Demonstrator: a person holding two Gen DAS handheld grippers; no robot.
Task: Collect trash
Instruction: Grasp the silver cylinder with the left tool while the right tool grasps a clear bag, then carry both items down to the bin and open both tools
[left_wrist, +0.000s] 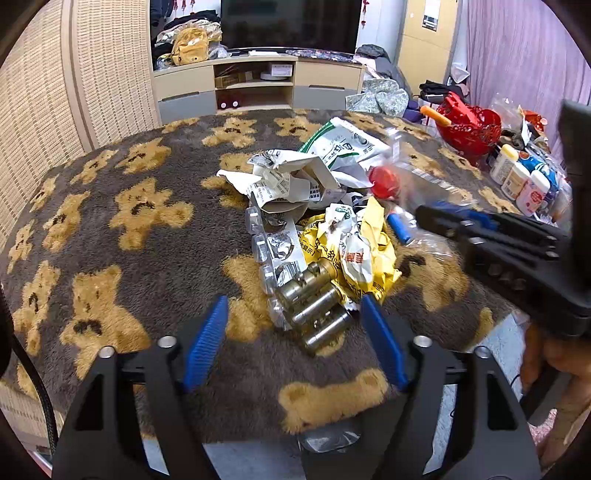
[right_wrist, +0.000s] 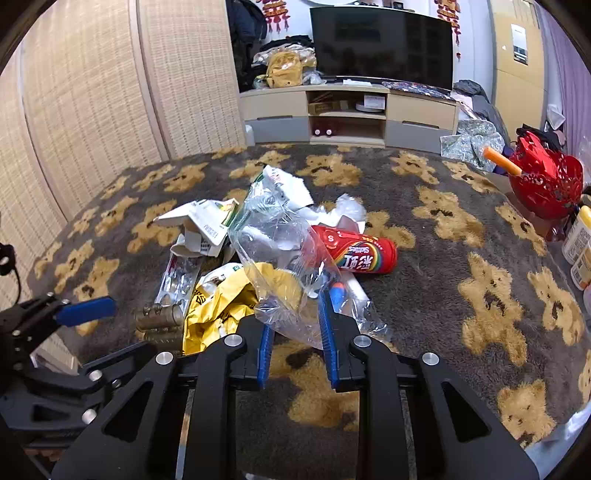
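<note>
A trash pile lies on the bear-patterned blanket: crumpled white paper, a yellow wrapper, a blister pack, small brass vials, a red Skittles tube and a clear plastic bag. My left gripper is open, its blue fingers on either side of the brass vials. My right gripper is shut on the lower edge of the clear plastic bag, which is lifted above the pile. The right gripper also shows in the left wrist view.
A red basket with an orange stick stands at the right. White bottles stand by the table's right edge. A TV cabinet and a woven screen are behind the table.
</note>
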